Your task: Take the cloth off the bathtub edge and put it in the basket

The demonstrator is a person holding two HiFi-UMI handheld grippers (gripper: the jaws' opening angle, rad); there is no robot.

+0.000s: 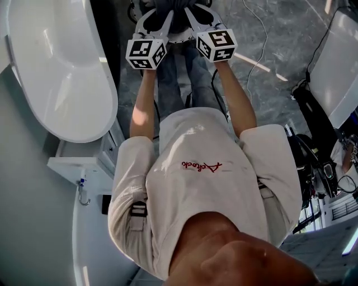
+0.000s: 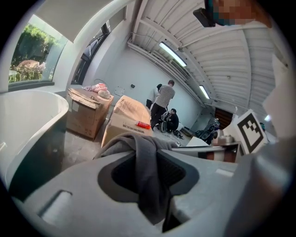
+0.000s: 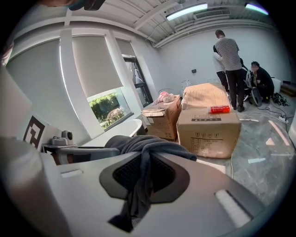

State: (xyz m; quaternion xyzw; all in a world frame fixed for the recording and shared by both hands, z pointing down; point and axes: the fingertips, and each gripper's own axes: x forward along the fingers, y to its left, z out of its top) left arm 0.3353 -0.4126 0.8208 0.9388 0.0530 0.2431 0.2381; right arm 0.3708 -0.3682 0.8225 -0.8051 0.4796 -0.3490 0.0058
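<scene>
The dark grey cloth [image 1: 178,8] hangs bunched between my two grippers at the top of the head view, out in front of the person's legs. My left gripper [image 1: 155,21] is shut on one end of the cloth [image 2: 147,172], which is pinched between its pads and trails over the jaw tips. My right gripper [image 3: 142,159] is shut on the other end of the cloth [image 3: 138,185], and it sits close beside the left gripper [image 1: 197,17]. The white bathtub [image 1: 61,72] lies to the left. A pale curved rim [image 1: 180,38] shows just under the grippers; I cannot tell what it is.
Cardboard boxes [image 3: 208,127] [image 2: 88,113] stand on the grey marbled floor ahead. Several people [image 3: 229,55] are at the far wall. Cables [image 1: 263,33] run across the floor. A black equipment stand [image 1: 313,145] is at the right, and a white ledge [image 1: 78,165] is beside the tub.
</scene>
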